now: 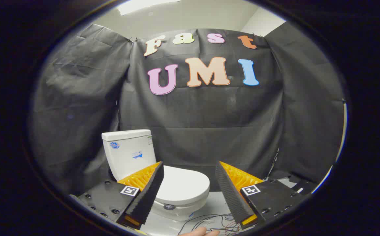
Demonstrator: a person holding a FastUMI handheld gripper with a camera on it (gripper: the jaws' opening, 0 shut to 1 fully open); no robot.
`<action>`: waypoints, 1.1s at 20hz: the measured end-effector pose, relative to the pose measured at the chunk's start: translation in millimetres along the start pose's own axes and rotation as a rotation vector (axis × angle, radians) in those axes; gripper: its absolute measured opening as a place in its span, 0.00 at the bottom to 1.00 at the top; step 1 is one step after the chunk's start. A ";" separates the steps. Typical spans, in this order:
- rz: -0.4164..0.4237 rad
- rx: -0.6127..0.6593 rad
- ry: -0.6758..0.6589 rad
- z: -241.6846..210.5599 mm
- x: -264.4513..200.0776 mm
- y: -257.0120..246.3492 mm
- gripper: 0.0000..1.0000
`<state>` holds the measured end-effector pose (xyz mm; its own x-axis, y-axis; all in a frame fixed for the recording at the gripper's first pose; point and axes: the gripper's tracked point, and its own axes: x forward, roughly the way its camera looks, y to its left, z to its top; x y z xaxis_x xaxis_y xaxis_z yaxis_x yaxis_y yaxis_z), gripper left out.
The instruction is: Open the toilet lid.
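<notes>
A white toilet stands beyond my fingers, with its tank [129,152] against the booth's black cloth wall. Its lid [182,185] lies flat and closed over the bowl, the front rim pointing toward the right finger. My gripper [189,167] is open, the fingers spread wide with nothing between them. The left finger [149,190] overlaps the lid's left edge in the view. The right finger [229,193] is clear of the toilet, a little to its right. The gripper sits back from the lid, not touching it.
Thin loose wires [209,221] lie on the pale floor [218,205] just below the toilet's front. A person's fingertips [199,232] show under the gripper. The black cloth wall [209,124] closes in behind and on both sides.
</notes>
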<state>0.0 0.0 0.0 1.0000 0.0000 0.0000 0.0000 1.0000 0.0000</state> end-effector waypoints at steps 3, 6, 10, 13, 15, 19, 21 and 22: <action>-0.002 0.001 -0.002 0.5 0.3 -0.3 0.98; -0.002 0.007 -0.013 1.9 2.1 0.0 0.97; 0.006 -0.013 0.000 -0.8 26.1 4.0 0.97; 0.010 -0.014 0.008 -0.7 46.7 6.7 0.97; 0.028 -0.033 -0.002 1.6 58.4 14.8 0.97; 0.067 -0.113 0.039 -14.0 75.4 34.8 0.98; 0.114 -0.072 0.025 -17.7 88.7 51.1 0.98; 0.119 -0.060 0.047 -28.8 92.7 55.1 0.98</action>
<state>92.7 55.1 -28.8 0.9919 0.1168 -0.0507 -0.1196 0.9912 -0.0572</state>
